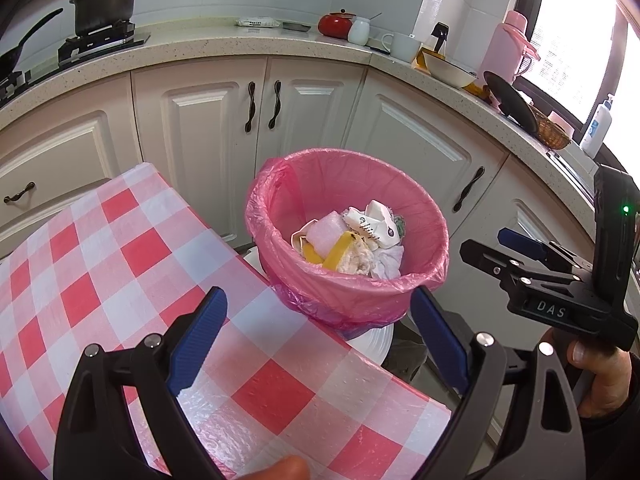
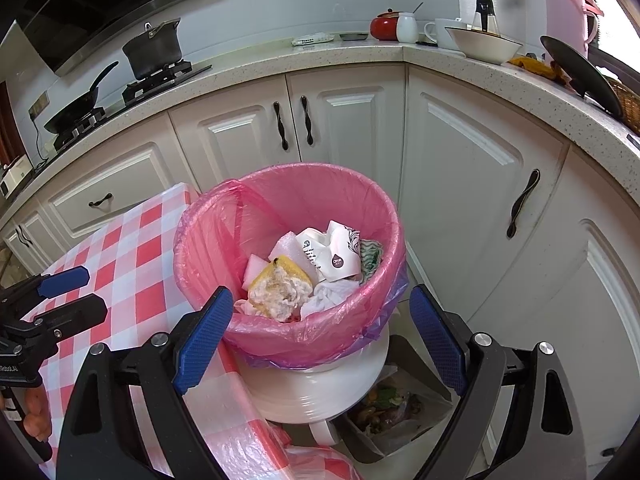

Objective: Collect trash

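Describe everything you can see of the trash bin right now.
The trash bin is a round white tub, plastic by its look, upright on the floor against the checkered table's edge. A thin pink bag lines it, folded over the rim, with a purple layer showing below the fold. Inside lie crumpled paper cups, white foam, a tissue and yellow peel. Neither tongs touch it.
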